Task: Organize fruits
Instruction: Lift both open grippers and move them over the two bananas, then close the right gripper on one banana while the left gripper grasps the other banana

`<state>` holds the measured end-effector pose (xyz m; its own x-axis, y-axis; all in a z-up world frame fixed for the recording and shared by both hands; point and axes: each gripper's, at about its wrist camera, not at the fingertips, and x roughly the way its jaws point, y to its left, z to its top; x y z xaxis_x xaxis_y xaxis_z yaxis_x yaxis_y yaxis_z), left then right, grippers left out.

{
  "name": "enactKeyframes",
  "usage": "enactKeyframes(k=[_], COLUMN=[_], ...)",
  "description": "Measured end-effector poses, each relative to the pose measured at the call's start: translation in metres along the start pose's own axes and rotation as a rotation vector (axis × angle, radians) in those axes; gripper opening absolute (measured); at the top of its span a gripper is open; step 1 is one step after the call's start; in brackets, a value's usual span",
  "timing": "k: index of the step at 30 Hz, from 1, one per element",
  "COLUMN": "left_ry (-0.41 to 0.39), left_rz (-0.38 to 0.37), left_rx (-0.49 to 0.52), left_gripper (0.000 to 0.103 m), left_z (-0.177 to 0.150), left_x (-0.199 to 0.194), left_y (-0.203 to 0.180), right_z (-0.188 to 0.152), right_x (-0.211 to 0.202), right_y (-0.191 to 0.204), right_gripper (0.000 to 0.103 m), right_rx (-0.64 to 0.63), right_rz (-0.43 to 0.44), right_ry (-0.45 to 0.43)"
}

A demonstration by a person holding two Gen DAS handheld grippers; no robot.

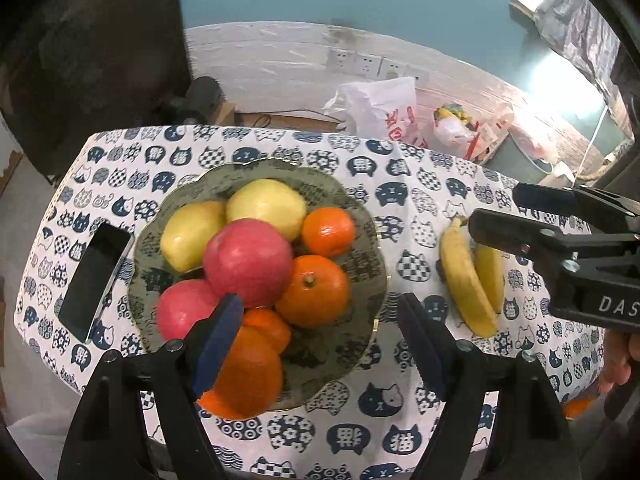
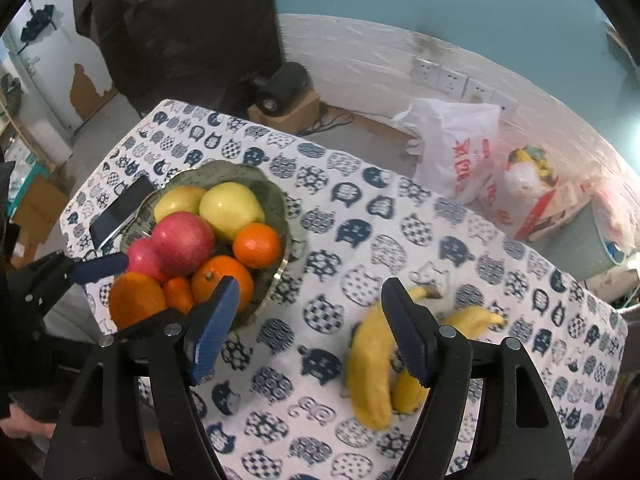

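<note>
Black plastic left gripper [image 1: 320, 320] and right gripper [image 2: 310, 308]: 2 fingers each, blue ribbed pads [image 1: 218, 346], silver pivot screws, triangular cut-outs. White "DAS" lettering on right gripper body.

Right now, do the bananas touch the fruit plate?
Apart. The left wrist view shows bare patterned tablecloth between the plate rim and the bananas; the right wrist view shows the same gap.

Ahead-left of the right claw [image 2: 308, 320] the bowl [image 2: 276, 196] holds the fruit; the bananas [image 2: 370, 364] lie on the worktop [image 2: 360, 208] beneath its right finger.
</note>
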<state>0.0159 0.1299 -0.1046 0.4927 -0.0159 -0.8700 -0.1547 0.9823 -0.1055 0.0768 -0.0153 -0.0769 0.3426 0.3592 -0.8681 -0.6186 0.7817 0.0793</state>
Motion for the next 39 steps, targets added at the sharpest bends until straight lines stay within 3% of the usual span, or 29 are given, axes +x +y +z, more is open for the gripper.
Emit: enactKeyframes(k=[19,30,39], left_ry=[0.042,0.120,0.154], left_rz=[-0.033,-0.029,-0.040], left_rx=[0.112,0.137,0.129], left_gripper=[0.081,0.081,0.085], left_z=[0.009,0.009,0.014], left_x=[0.018,0.056,0.076], left_y=[-0.068,-0.091,-0.102], right_z=[-0.041,-0.064,-0.075], right_x=[-0.022,0.031,0.069], right_y=[-0.070,-0.108,-0.121], right_gripper=[0.075,0.075,0.075], right_rx=[0.110,0.214,0.279], right_rz=[-0.071,-0.091,-0.045], right_ry=[0.024,0.140,0.193])
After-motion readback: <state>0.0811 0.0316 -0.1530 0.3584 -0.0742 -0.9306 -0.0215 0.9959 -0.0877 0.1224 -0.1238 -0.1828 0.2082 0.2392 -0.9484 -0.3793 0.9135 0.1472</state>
